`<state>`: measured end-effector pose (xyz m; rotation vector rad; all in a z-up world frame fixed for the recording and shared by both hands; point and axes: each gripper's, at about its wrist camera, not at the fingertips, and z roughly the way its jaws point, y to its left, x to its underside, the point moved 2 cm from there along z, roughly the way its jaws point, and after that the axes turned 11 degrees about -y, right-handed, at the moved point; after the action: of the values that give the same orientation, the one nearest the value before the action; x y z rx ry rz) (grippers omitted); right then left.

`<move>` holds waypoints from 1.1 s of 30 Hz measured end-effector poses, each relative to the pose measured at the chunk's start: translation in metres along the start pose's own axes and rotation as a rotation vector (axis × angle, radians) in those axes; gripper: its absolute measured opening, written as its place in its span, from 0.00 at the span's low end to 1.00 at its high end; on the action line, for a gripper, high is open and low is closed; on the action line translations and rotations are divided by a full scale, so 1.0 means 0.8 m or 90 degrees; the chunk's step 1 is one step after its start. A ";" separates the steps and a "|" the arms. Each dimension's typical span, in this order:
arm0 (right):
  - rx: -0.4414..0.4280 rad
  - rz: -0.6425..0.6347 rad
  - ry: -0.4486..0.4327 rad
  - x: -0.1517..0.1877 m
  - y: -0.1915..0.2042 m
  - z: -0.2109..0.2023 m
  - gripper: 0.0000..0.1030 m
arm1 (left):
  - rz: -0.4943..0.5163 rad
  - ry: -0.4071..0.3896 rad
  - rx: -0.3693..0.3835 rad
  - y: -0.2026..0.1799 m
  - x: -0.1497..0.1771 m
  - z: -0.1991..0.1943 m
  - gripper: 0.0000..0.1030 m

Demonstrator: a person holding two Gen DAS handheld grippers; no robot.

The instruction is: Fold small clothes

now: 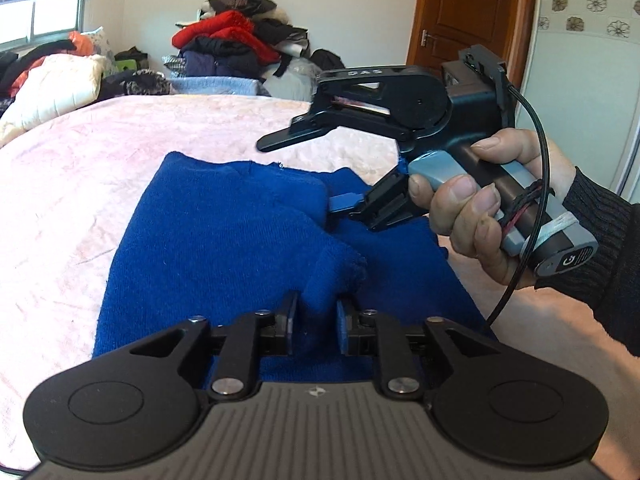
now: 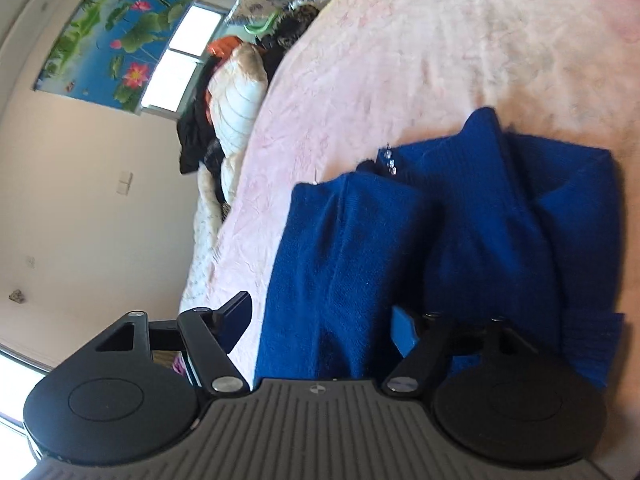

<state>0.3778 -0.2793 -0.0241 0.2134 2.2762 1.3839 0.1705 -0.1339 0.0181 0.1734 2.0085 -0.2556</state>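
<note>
Blue knit fabric is lying spread across the pink bedspread [image 1: 60, 208], a small sweater [image 1: 208, 232] already partly folded, with one sleeve [image 1: 336, 272] drawn in over the body. The left claw [image 1: 318, 316] is standing narrow around the bunched sleeve cuff, its pads just beside the cloth and not clearly pinching it, probably because the sleeve is now resting where the fold wants it. The right claw [image 2: 320, 322] is gaping wide and rolled onto its side, with one finger [image 1: 344, 203] low against the knit and the other lifted clear, holding nothing. A hand [image 1: 476, 216] is gripping its handle. Behind the bed, a pile of clothes [image 1: 236, 36] is waiting.
</note>
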 end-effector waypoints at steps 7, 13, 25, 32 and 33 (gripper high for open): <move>0.046 -0.028 0.034 0.001 -0.001 0.010 0.13 | 0.041 -0.028 0.048 -0.011 0.006 0.001 0.44; 0.039 -0.087 0.002 0.008 0.012 -0.007 0.13 | 0.001 0.000 0.045 -0.002 -0.001 0.003 0.05; 0.057 -0.121 -0.064 -0.005 -0.005 -0.101 0.13 | 0.130 -0.036 0.154 -0.064 0.012 -0.024 0.05; 0.055 -0.072 -0.097 -0.008 -0.041 -0.109 0.14 | 0.141 0.003 0.151 -0.088 0.025 -0.002 0.05; 0.056 -0.073 -0.107 -0.016 -0.038 -0.110 0.14 | 0.145 0.000 0.151 -0.092 0.025 -0.002 0.05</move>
<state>0.3513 -0.3685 -0.0130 0.2143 2.1767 1.1643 0.1432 -0.2043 0.0081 0.5481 1.9339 -0.3481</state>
